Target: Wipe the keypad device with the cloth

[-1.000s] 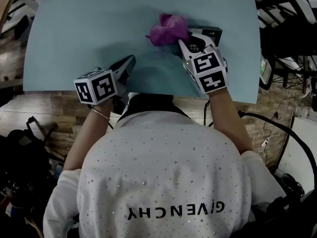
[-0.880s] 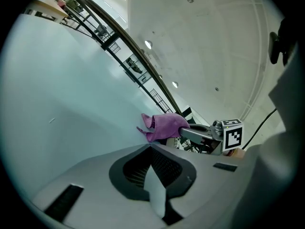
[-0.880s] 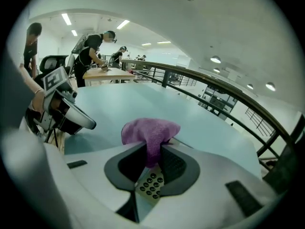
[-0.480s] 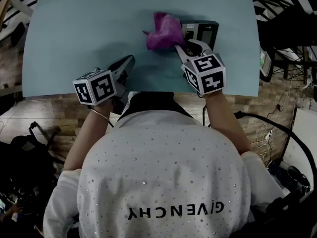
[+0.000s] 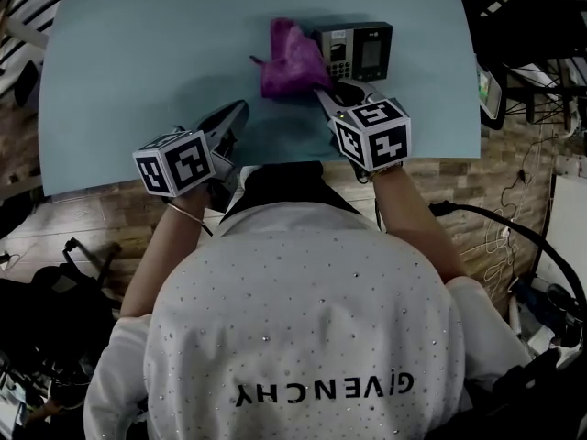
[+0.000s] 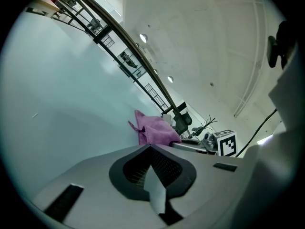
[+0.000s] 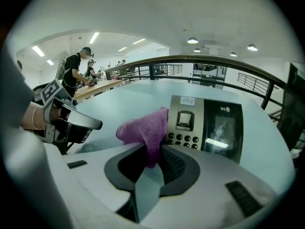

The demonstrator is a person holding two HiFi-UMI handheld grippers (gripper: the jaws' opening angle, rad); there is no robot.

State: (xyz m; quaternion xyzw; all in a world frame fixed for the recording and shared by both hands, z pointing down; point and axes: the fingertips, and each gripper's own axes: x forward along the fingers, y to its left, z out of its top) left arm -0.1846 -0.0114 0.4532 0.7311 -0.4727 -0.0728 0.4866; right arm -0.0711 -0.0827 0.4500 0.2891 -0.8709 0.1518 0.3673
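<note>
The keypad device, a dark box with a key block and a screen, lies at the far middle of the pale blue table. The purple cloth is bunched just left of it, touching its left edge. My right gripper is shut on the near end of the cloth, which sticks up between the pads in the right gripper view; the device lies just beyond it. My left gripper rests shut and empty near the table's front edge, well left of the cloth.
The table's front edge runs just under both hands. Dark cables and frames crowd the floor on the right. A railing and people at a bench stand far behind the table.
My right gripper has drawn the cloth left and nearer off the device and rolled; the keypad and screen now show uncovered. The left gripper has stayed where it was.
</note>
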